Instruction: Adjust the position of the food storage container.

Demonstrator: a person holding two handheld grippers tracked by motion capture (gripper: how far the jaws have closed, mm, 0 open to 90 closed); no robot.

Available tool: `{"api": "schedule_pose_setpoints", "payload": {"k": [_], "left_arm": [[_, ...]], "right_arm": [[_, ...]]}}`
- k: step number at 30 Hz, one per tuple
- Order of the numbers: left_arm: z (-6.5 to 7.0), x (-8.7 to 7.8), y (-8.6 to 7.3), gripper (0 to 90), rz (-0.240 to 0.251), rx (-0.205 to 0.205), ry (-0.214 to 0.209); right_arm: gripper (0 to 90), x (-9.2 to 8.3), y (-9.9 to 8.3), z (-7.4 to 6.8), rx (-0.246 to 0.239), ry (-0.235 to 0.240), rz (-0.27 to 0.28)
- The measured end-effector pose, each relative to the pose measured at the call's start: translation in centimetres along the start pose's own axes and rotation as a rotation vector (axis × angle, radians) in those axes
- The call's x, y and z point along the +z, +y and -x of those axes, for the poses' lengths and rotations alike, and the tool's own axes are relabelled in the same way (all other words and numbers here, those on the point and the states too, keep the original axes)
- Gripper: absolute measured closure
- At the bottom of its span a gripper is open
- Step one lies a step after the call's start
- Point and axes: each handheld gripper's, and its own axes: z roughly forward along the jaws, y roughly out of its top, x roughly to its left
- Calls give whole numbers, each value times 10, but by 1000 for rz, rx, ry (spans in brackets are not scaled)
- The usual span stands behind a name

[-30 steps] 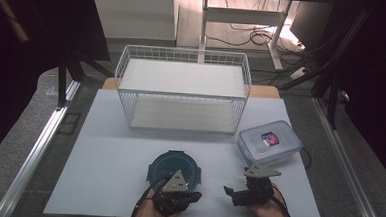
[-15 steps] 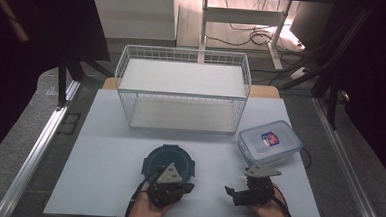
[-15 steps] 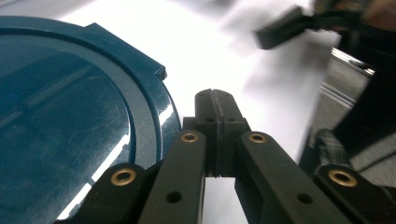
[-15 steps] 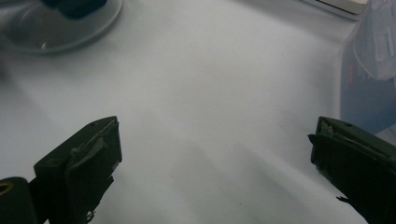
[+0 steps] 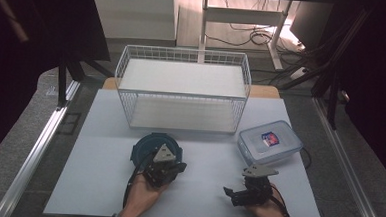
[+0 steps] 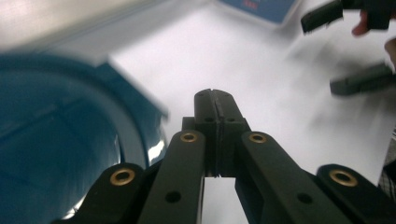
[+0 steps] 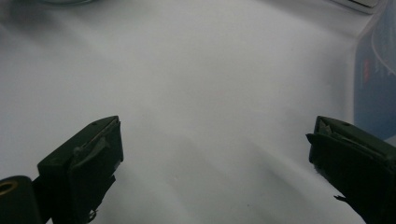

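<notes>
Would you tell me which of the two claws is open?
The right claw, jaws spread wide over the bare table; the left claw's jaws are pressed together.

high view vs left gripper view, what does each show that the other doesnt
High view alone: the wire basket at the back, the whole lidded box, both hands and the floor around the table. Left gripper view alone: the left gripper close up, jaws pressed together with nothing between them. Both: the blue bowl, the white table and the right gripper with its jaws apart.
</notes>
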Motion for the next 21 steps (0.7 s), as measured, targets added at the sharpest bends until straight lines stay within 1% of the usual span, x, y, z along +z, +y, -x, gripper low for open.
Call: {"api": "schedule_pose_setpoints", "payload": {"k": [1, 2, 3, 4, 5, 6, 7, 8, 9, 14, 16, 19, 20, 21], "left_arm": [[-2, 7, 11, 893, -18, -2, 6], [-4, 11, 15, 882, -27, -3, 15], [-5, 14, 18, 883, -35, -11, 21], [-7, 18, 21, 883, -48, -14, 36], [-9, 22, 24, 886, -66, -17, 68], [-12, 25, 26, 896, -87, -38, 69], [-14, 26, 27, 899, -108, -50, 73], [-14, 28, 26, 899, -122, -40, 96], [-13, 27, 26, 900, -120, -30, 103], [-16, 27, 26, 900, -122, -19, 109], [-21, 23, 23, 900, -116, -20, 123], [-29, 18, 19, 900, -108, -37, 138], [-29, 18, 19, 900, -108, -37, 138], [-35, 14, 17, 900, -103, -41, 145]], "right_arm": [[30, 0, 0, 0, -4, 0, -2], [31, 0, 0, 0, -6, -1, -3], [32, 0, 0, -1, -4, 0, -3], [33, 0, 0, -1, -5, -1, -4], [33, 0, 0, -1, -6, -1, -5], [35, 0, 0, -1, -8, -2, -7], [36, 0, -1, -1, -9, -1, -10], [36, 0, -1, 0, -9, 0, -13], [37, 0, -1, -1, -9, 1, -14], [39, 0, -1, -2, -20, 2, -20], [42, 0, 0, -4, -28, 3, -21], [44, 0, 0, -3, -28, 7, -23], [44, 0, 0, -3, -28, 7, -23], [45, 1, -1, -3, -24, 9, -25]]}}
